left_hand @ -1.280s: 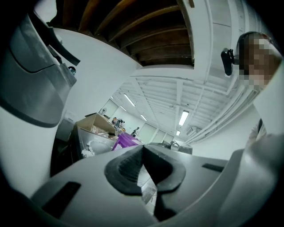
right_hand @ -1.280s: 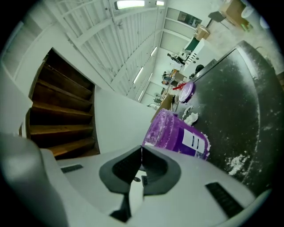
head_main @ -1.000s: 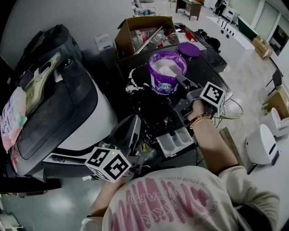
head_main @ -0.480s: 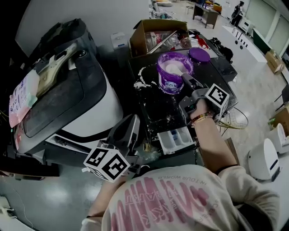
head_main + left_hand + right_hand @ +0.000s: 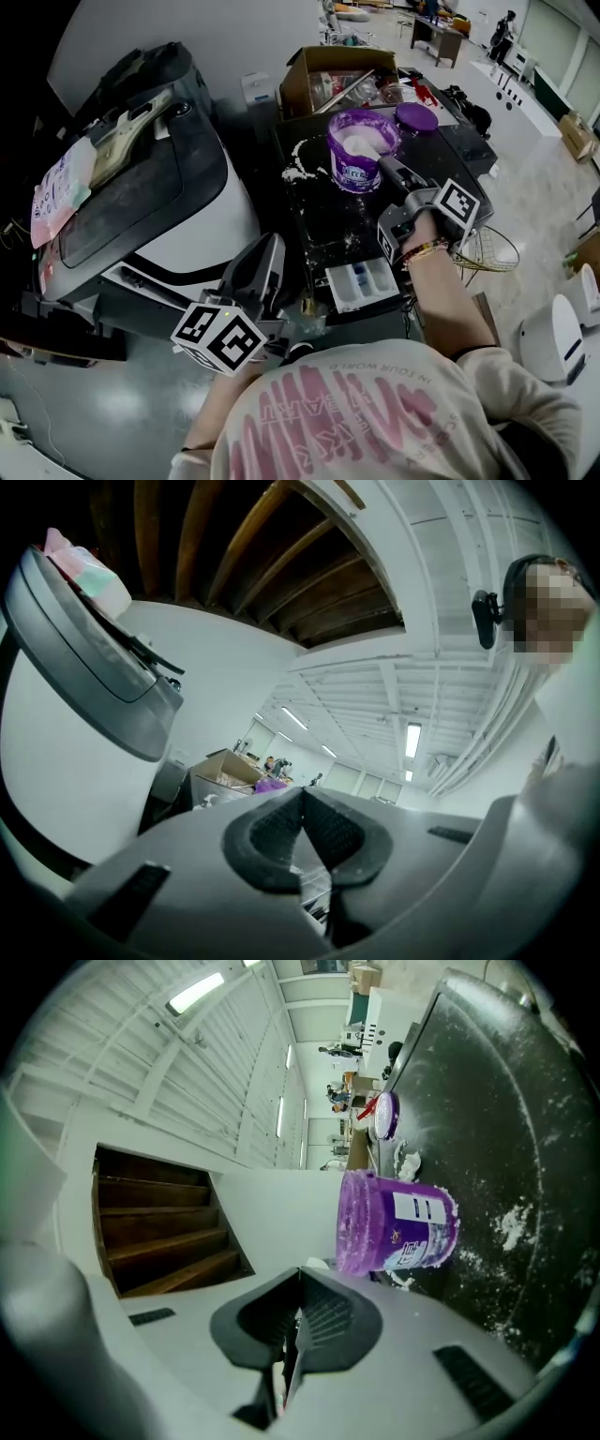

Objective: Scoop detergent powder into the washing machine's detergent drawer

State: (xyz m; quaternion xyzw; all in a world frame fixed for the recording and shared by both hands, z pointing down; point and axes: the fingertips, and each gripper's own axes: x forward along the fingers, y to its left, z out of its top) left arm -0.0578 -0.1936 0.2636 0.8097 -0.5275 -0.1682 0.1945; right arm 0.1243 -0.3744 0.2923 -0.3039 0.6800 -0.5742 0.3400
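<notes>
A white appliance (image 5: 202,234) with a dark sloping lid fills the left of the head view. To its right is a black worktop (image 5: 323,225), dusted with spilled white powder (image 5: 298,159). An open cardboard box (image 5: 300,70) sits at the worktop's far edge.

The left tool (image 5: 274,247) is held low between the appliance and the worktop's near corner. Its pads meet at the tips with nothing between them. The right tool (image 5: 387,169) lies over the worktop's right side and points at the purple detergent tub (image 5: 361,159). Its jaws are also closed together. A small pale shape shows just past the tips, too small to name.

The tub stands open on the worktop, white powder inside, and is tilted in the right gripper view. The detergent drawer (image 5: 366,284) is pulled out below the worktop's near edge, close under the right wrist. The tub's purple lid (image 5: 415,117) lies just beyond the tub.
</notes>
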